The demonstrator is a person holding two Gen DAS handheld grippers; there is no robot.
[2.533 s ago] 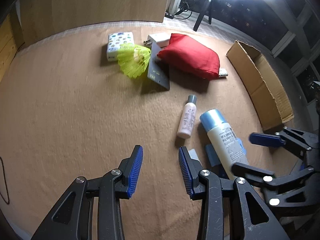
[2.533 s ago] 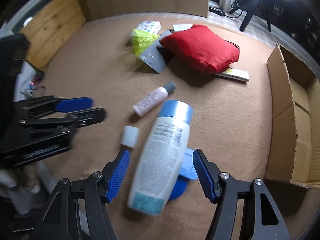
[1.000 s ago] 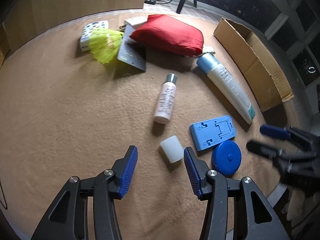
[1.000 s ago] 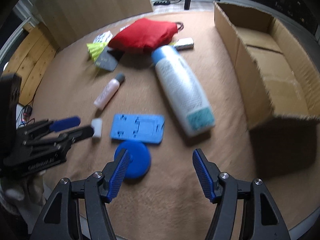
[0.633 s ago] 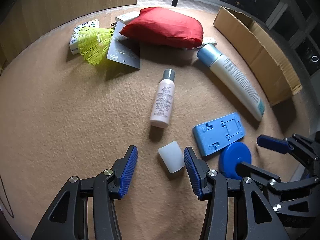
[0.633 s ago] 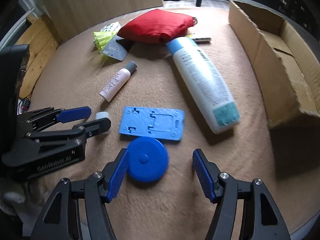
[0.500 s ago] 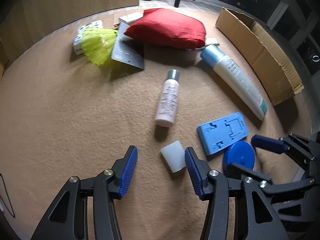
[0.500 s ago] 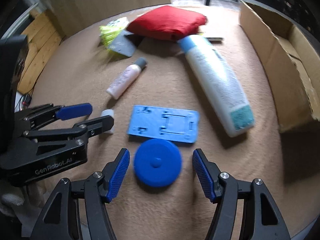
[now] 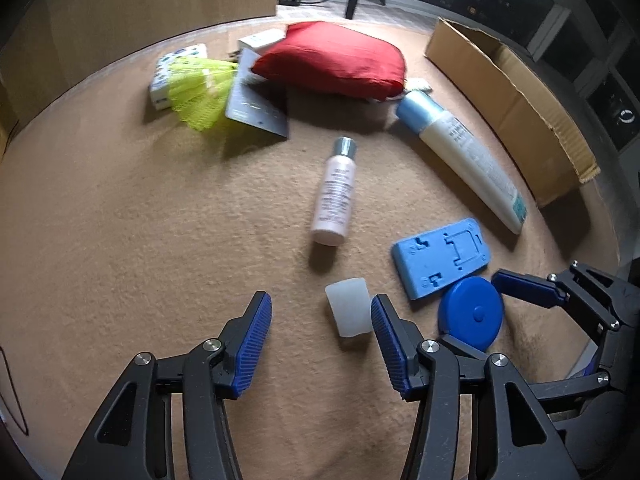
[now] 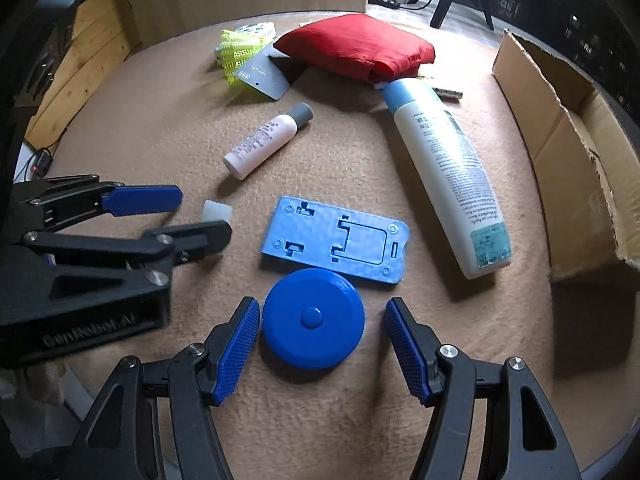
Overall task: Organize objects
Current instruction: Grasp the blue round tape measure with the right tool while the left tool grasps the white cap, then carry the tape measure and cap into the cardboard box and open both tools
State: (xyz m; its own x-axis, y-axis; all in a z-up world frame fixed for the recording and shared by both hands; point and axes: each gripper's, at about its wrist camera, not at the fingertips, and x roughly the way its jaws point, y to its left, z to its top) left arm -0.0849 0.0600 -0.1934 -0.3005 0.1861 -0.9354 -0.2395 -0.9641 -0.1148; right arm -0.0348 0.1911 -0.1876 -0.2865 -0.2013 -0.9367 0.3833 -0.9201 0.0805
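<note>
Both grippers have dropped in over their targets: my right gripper [image 10: 316, 346], jaws apart and gripping nothing, now brackets the blue disc [image 10: 313, 318], which a second ago sat off to its left. My left gripper [image 9: 320, 340], half-open and empty, straddles the white cap [image 9: 348, 306]. Table edge runs close behind; the cardboard box [image 10: 560, 128] waits right, clear carpet between.

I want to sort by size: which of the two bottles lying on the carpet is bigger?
The white bottle with the light-blue cap, beside the cardboard box; the pink bottle has a grey cap.
</note>
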